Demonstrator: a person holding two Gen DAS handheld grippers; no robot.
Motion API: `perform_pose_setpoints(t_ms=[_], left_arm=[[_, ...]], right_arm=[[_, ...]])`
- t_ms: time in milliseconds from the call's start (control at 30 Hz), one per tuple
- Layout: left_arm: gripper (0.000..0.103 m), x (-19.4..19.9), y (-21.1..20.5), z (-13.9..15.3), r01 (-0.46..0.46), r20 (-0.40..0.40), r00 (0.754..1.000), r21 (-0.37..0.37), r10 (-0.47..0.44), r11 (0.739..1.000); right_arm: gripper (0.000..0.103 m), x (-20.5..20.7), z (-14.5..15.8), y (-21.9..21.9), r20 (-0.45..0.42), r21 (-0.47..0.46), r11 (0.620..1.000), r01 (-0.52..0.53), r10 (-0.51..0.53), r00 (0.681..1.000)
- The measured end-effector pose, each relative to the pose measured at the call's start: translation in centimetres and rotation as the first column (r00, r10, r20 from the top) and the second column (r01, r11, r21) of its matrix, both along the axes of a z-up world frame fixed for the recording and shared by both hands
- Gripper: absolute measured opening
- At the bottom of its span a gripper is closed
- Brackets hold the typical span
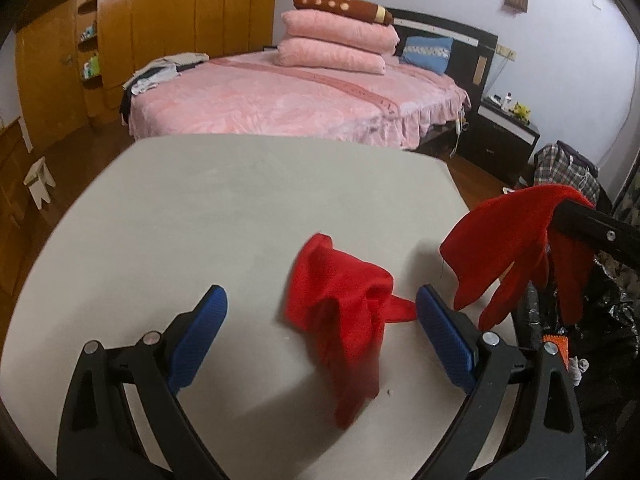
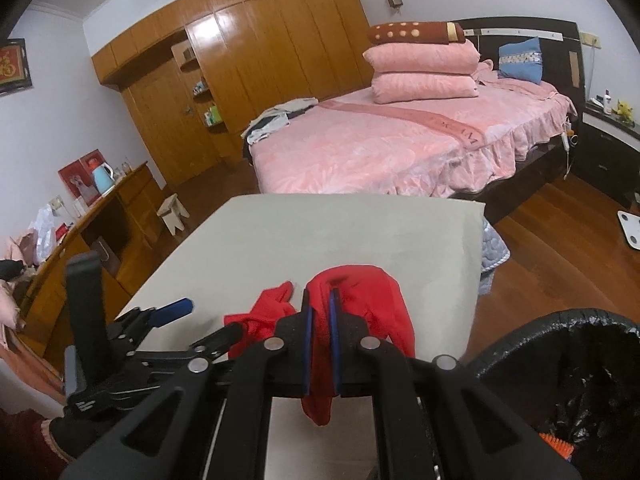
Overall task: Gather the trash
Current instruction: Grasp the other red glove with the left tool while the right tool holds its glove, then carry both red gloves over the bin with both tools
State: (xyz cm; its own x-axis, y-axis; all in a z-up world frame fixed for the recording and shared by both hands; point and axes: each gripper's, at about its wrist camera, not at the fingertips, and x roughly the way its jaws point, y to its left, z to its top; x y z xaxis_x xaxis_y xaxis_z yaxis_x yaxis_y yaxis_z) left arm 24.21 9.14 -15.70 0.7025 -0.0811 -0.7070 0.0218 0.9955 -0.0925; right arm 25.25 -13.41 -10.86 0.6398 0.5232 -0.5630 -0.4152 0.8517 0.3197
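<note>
A crumpled red glove (image 1: 344, 308) lies on the grey table (image 1: 240, 208), between the blue pads (image 1: 204, 332) of my left gripper (image 1: 322, 320). That gripper is open and low over the table, its pads clear of the glove. A second red glove (image 1: 508, 248) hangs at the right from a black finger (image 1: 592, 228) of my right gripper. In the right wrist view, my right gripper (image 2: 320, 320) is shut on this hanging red glove (image 2: 360, 300) above the table's near right part. To its left are the other glove (image 2: 268, 312) and the left gripper (image 2: 214, 316).
A bin lined with a black bag (image 2: 560, 360) stands off the table's near right corner and also shows as a black bag (image 1: 600, 320) in the left wrist view. Beyond the table (image 2: 320, 232) is a pink bed (image 2: 380, 148). A wooden cabinet (image 2: 100, 232) runs along the left.
</note>
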Motion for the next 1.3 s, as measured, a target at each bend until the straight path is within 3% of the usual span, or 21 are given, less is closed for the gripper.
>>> perform_pose_setpoints(t_ms=[167,300,400,600,900,1300], left_arm=[[0.064,1.6,-0.8,-1.9,0.030,-0.059,0.998,-0.027,-0.032,0.999],[0.014,2.5,-1.4,-3.0,0.069,-0.100,0.992,-0.060,-0.075,0.996],[0.011,2.1,-1.6,-2.5,0.076,-0.078,0.994,-0.052,-0.080,0.996],[0.011,0.8,-1.8,1.4,0.078,-0.003,0.997,-0.040,-0.078,0.996],[0.011,-2.2,-2.2,7.3,0.084,0.089,0.993,-0.033,-0.081,0.996],[0.011,-6.5,-2.9,12.5,0.098,0.167,0.982,-0.036,-0.091,0.995]], right_arm=[[0.008,0.1,-1.0,0.4,-0.019,-0.010,1.000,-0.010,0.009,1.000],[0.008,0.1,-1.5,0.7,-0.030,-0.019,1.000,-0.016,0.015,0.999],[0.008,0.0,-1.5,0.8,-0.028,-0.021,1.000,-0.017,0.016,0.999],[0.008,-0.3,-0.5,0.5,-0.009,-0.008,1.000,-0.005,0.005,1.000],[0.008,-1.9,2.9,-0.3,0.054,0.014,1.000,0.004,-0.005,0.999],[0.008,-5.4,7.4,-2.4,0.144,0.044,0.999,0.016,-0.022,0.989]])
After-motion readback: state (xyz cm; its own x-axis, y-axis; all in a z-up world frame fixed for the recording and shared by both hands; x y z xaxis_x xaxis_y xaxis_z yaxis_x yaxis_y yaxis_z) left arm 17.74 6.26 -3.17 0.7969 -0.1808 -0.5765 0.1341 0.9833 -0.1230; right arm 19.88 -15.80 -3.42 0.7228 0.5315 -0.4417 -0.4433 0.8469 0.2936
